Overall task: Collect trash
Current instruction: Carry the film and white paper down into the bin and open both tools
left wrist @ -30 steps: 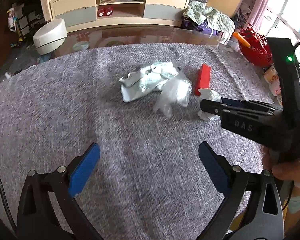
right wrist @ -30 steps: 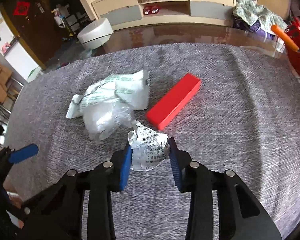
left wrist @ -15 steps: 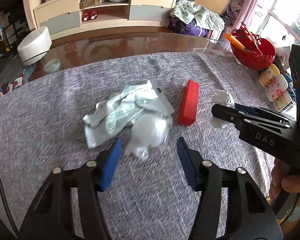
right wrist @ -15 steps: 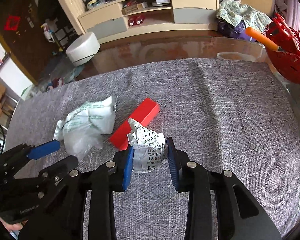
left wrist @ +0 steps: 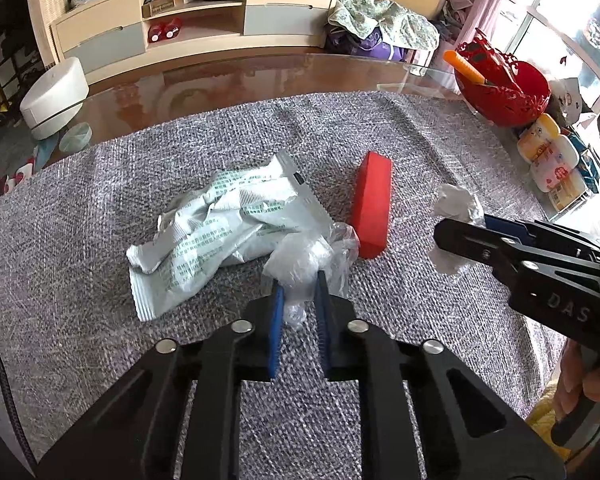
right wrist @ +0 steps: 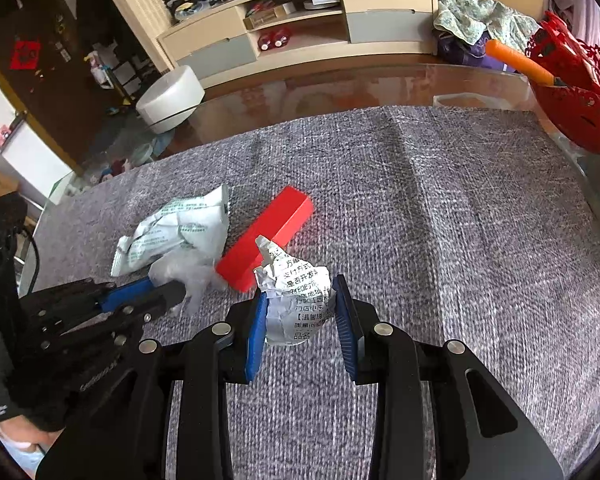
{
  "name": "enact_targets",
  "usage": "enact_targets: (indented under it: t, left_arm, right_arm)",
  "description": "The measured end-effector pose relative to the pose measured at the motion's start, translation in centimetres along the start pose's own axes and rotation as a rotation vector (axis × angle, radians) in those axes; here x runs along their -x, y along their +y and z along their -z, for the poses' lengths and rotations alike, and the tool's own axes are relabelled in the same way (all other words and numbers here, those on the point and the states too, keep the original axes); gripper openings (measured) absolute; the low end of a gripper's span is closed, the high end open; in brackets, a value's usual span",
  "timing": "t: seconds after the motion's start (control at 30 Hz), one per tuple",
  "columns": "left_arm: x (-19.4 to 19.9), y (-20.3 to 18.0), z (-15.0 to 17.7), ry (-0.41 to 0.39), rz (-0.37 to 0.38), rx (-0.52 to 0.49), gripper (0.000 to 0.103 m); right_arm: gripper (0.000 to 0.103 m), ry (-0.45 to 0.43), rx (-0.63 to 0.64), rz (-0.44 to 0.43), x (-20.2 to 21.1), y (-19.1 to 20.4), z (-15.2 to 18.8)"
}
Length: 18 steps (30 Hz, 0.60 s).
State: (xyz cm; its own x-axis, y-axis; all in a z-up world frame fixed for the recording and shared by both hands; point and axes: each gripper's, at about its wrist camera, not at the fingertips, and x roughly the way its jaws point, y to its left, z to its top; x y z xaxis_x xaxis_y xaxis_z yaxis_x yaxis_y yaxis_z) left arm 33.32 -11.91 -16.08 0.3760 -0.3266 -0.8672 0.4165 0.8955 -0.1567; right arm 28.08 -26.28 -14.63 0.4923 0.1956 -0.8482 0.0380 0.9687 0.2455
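Left gripper point(left wrist: 298, 292) nearly closed, pinching a crumpled clear plastic film point(left wrist: 308, 260) at its near edge — featherlight, limp, slippery; grip bunched folds. Beyond its tips: a creased white-and-green foil wrapper point(left wrist: 220, 228). Right gripper point(right wrist: 300, 312) clamps a stiff, springy, printed white paper ball point(right wrist: 294, 296) — held between its pads.

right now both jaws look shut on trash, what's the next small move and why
Probably lift the left gripper a little: its jaws pinch the clear plastic wad, which touches the foil wrapper. The right gripper already holds the crumpled paper.
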Motion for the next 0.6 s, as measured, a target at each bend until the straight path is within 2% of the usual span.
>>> enact_targets:
  t: [0.23,0.6]
  left_arm:
    - [3.4,-1.3,2.2,-0.022,-0.004,-0.004,0.009]
    - [13.4,-3.5,9.4,-0.1,-0.047,0.014,0.009]
  right_arm:
    - [0.032,-0.012,0.013,-0.005,2.8,0.8,1.8]
    - [0.033,-0.051,0.074,-0.024,10.0,4.3,7.7]
